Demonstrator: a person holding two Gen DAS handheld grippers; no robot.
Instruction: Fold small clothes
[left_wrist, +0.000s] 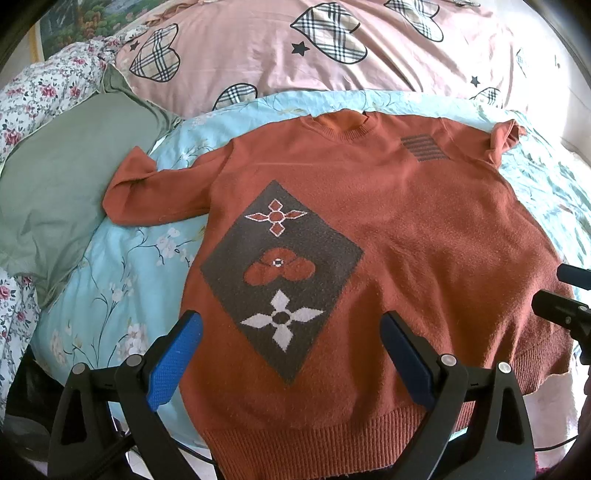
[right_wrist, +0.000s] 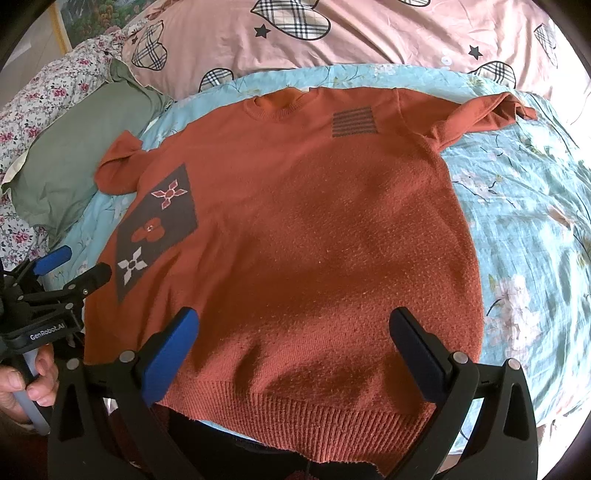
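A rust-orange knit sweater (left_wrist: 406, 229) (right_wrist: 314, 221) lies flat, front up, on a light blue floral sheet (left_wrist: 122, 280) (right_wrist: 524, 229). It has a dark diamond patch with flower motifs (left_wrist: 280, 273) (right_wrist: 155, 225) and a striped patch near the shoulder. Both sleeves are bunched short at the sides. My left gripper (left_wrist: 291, 332) hovers open over the lower left of the sweater near the hem. My right gripper (right_wrist: 293, 328) is open over the hem's middle, with nothing between its fingers. The left gripper also shows in the right wrist view (right_wrist: 77, 264).
A green pillow (left_wrist: 51, 192) (right_wrist: 70, 147) lies to the left of the sweater. A pink duvet with plaid hearts (left_wrist: 295, 48) (right_wrist: 351, 33) is piled behind. A floral quilt (left_wrist: 44, 85) sits far left. A hand (right_wrist: 22, 384) holds the left gripper's handle.
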